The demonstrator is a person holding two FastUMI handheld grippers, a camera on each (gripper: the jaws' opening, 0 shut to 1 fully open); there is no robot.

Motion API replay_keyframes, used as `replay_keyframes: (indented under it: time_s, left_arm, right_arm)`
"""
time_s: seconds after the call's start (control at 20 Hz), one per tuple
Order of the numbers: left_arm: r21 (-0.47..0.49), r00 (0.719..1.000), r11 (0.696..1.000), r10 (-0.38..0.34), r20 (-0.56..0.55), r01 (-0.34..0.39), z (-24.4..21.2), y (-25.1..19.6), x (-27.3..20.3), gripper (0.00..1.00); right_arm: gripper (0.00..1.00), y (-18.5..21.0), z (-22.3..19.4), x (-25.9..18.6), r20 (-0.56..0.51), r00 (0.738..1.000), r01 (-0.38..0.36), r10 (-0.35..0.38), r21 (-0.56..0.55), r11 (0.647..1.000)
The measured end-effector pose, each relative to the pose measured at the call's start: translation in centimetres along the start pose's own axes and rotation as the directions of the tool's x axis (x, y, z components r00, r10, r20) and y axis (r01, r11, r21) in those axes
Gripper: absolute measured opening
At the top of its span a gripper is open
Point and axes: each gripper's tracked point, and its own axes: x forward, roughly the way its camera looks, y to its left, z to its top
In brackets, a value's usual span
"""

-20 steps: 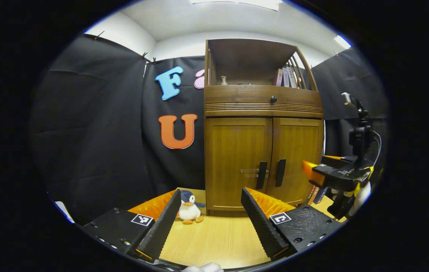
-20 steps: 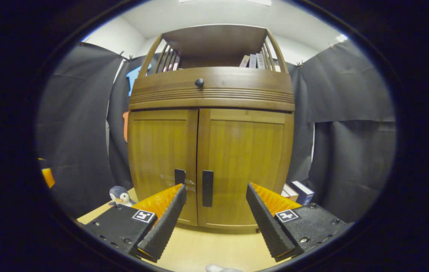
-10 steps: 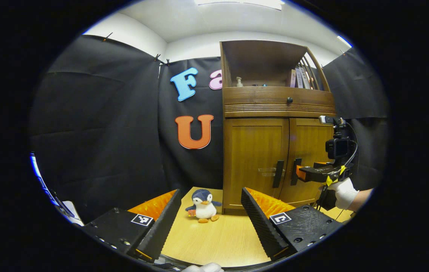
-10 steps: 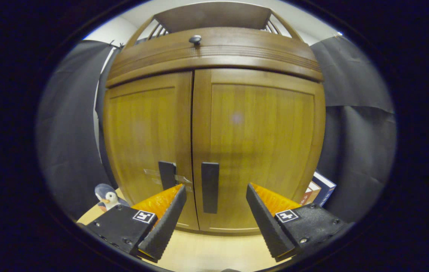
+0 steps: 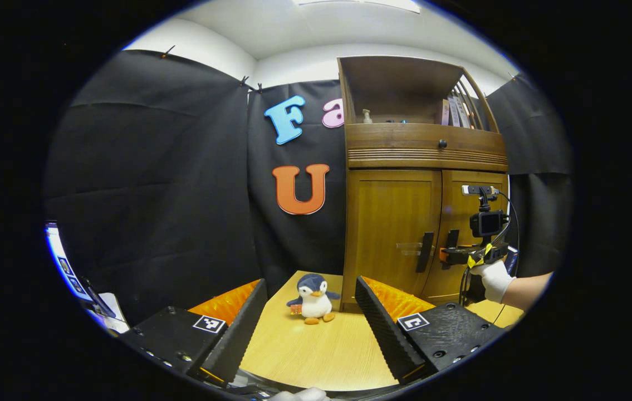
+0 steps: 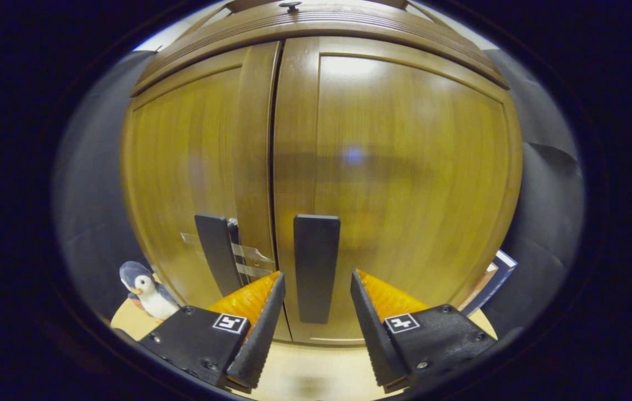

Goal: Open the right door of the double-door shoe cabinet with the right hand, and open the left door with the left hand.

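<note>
Right hand-held gripper [image 6: 313, 287] is open, fingers straddling the right handle [image 6: 316, 267], one finger either side, not yet pinching; I can't tell if the pads touch it. That handle sits on the right door [image 6: 405, 184], which looks fully shut, seam tight against the left door [image 6: 193, 167]. From the left gripper view I see the same gripper [image 5: 449, 255] at the handle with a gloved hand [image 5: 493, 278] behind it. Left hand-held gripper [image 5: 310, 312] is open too, holding nothing, well back from the cabinet [image 5: 424, 184] and aimed left of it, over the surface [image 5: 316, 351]. Left handle [image 5: 424, 252] is untouched, with what looks like a strip of clear tape beside it. A toy penguin [image 5: 313, 298] stands on the surface near the cabinet's left front corner, between my left fingers in that view. Books [image 6: 494, 278] lean by the cabinet's right side. Progress, as I judge it: neither door open, so nothing done yet; right side is at the pre-grasp stage. Left to do: close on the right handle, swing that door out, then bring the left gripper in to its handle and pull. Watch the penguin, as it may sit in the left door's swing.
</note>
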Motion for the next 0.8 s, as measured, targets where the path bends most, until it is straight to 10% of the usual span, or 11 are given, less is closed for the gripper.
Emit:
replay_keyframes:
  time_s: [0.35, 0.8]
  left_arm:
    - [-0.005, 0.999, 0.999, 0.034, -0.010, -0.034, -0.3, 1.2, 0.3, 1.00]
    - [-0.010, 1.000, 1.000, 0.002, 0.015, -0.002, 0.5, 0.1, 0.2, 0.96]
  right_arm:
    - [0.38, 0.1, 0.9, 0.8, -0.005, 1.000, 0.017, -0.017, 0.002, 1.000]
    - [0.29, 0.0, 0.3, 0.2, -0.041, 0.999, -0.027, 0.028, 0.018, 0.999]
